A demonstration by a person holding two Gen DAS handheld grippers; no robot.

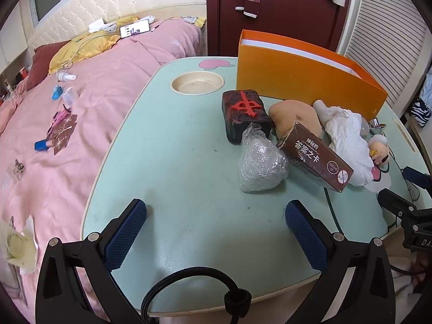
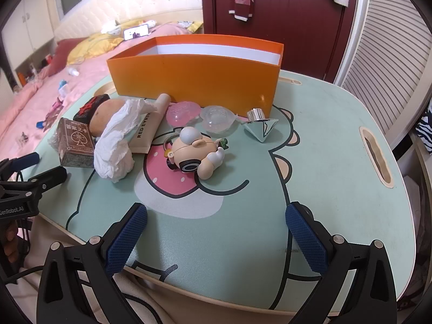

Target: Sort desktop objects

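Observation:
An orange box (image 2: 194, 81) stands open at the back of the green table (image 2: 337, 140); it also shows in the left wrist view (image 1: 305, 78). In front of it lie a dark mahjong block (image 1: 244, 113), a plastic-wrapped bundle (image 1: 260, 162), a brown card box (image 1: 316, 156), crumpled white tissue (image 2: 116, 145), a cream tube (image 2: 151, 124), a doll figure (image 2: 195, 154), a pink shell (image 2: 182, 114), a clear shell (image 2: 217, 117) and a silver cone-shaped bottle (image 2: 260, 125). My left gripper (image 1: 216, 232) is open and empty over the near table edge. My right gripper (image 2: 216, 235) is open and empty, short of the doll.
A bed with a pink quilt (image 1: 89, 113) lies left of the table, strewn with small items and a phone (image 1: 135, 28). A round cup recess (image 1: 197, 82) and a slot handle (image 2: 376, 159) are cut in the tabletop. A dark red wardrobe (image 2: 283, 13) stands behind.

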